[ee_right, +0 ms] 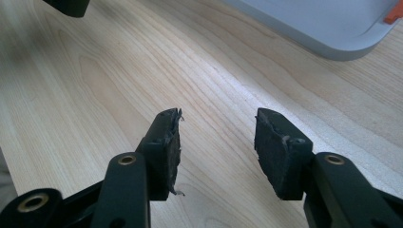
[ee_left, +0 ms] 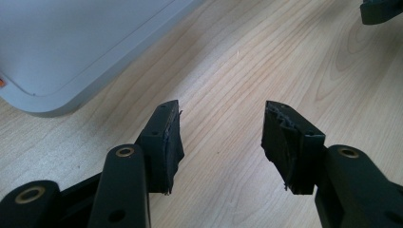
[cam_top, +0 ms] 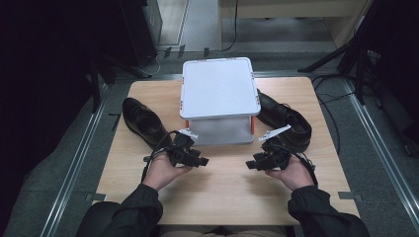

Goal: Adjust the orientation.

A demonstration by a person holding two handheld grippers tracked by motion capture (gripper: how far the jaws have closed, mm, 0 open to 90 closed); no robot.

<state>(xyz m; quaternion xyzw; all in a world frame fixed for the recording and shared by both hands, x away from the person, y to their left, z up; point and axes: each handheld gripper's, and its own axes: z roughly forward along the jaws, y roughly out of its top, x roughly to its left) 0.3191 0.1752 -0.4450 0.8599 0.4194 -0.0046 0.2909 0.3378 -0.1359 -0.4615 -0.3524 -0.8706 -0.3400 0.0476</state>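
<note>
Box [cam_top: 219,89]: long axis runs from my near edge to the far edge; seemingly a shoe rack
Left gripper [cam_top: 195,160]: my jaws spread, empty
Right gripper [cam_top: 253,165]: spread, empty

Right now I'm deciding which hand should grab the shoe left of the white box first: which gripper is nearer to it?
Left. The left gripper sits just past that shoe's toe, jaws open. The right gripper is across the table, beyond the white box.

Overhead light falls bright on the surface [cam_top: 222,187], while the room at nine and three o'clock stays dark; the near tongs look softly blurred.
</note>
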